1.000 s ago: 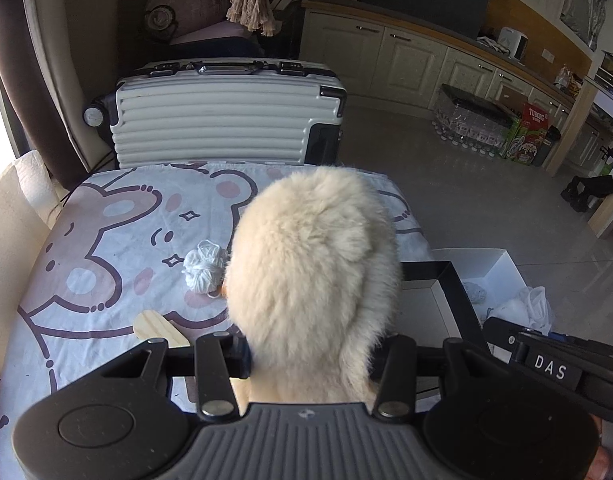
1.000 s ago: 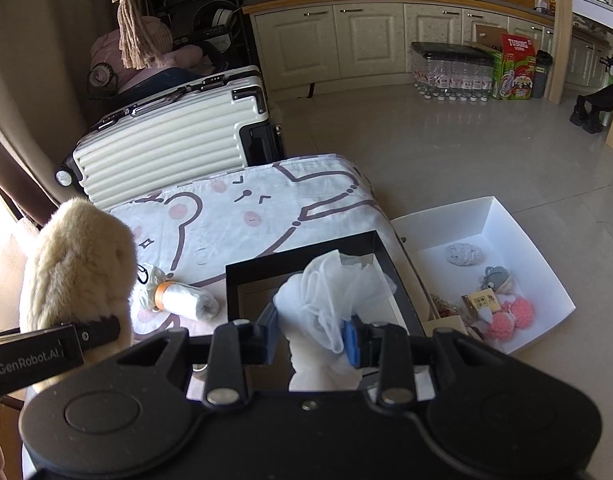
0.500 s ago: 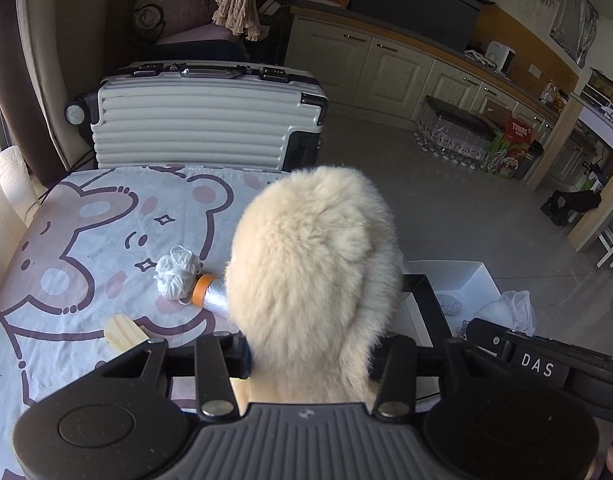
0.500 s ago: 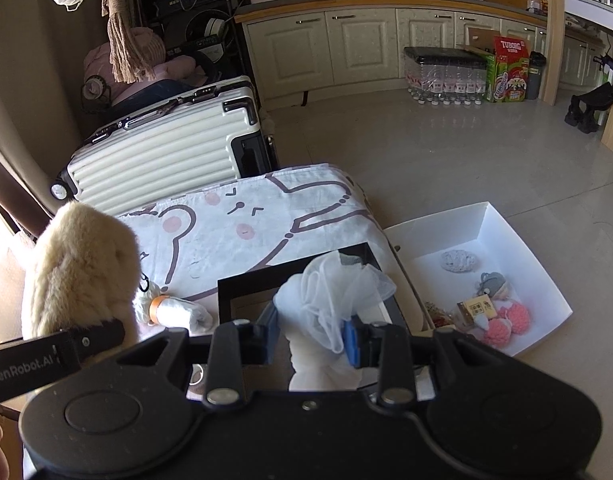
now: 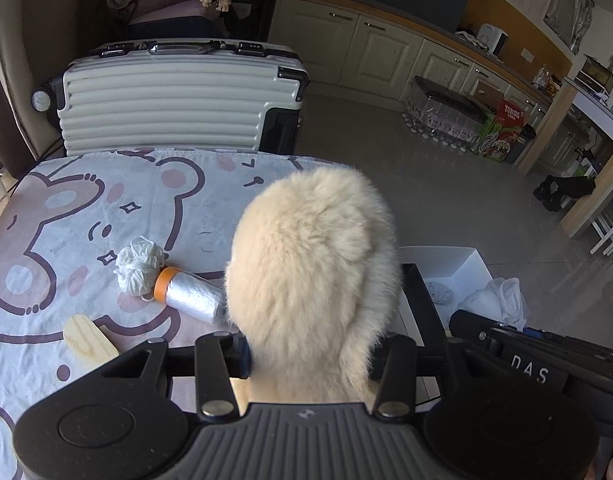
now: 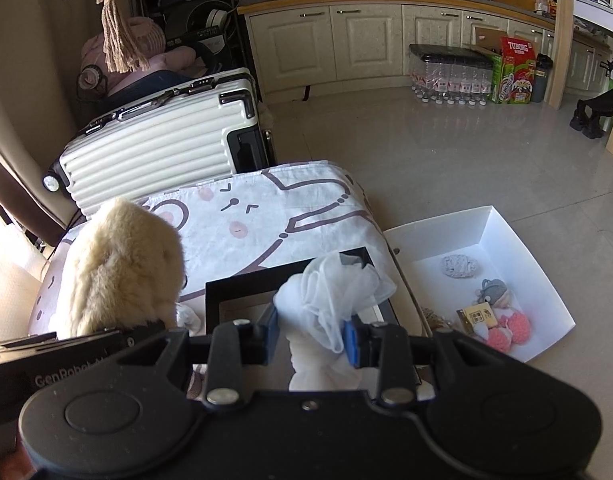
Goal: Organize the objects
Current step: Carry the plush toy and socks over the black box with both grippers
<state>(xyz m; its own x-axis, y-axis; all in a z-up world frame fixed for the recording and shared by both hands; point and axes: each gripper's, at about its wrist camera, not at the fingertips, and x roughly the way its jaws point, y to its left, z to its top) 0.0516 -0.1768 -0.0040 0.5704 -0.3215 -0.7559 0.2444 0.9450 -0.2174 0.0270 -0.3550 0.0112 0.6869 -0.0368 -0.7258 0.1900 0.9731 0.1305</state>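
Observation:
My left gripper [image 5: 310,360] is shut on a cream furry plush [image 5: 312,268] and holds it above the table; the plush also shows in the right wrist view [image 6: 122,272]. My right gripper [image 6: 310,336] is shut on a white mesh cloth [image 6: 330,292] over a black box [image 6: 242,284] at the table's right edge. On the bear-print tablecloth [image 5: 86,208] lie a white yarn ball [image 5: 140,266], a silver spool with an orange cap [image 5: 190,296] and a pale wooden piece [image 5: 88,340].
A white suitcase [image 5: 178,96] stands behind the table. A white tray [image 6: 486,280] on the floor to the right holds several small toys. Kitchen cabinets [image 6: 366,40] and a pack of bottles [image 6: 450,76] line the far wall.
Both grippers have shifted right and slightly up with their loads. The silver spool has come into view from behind the plush.

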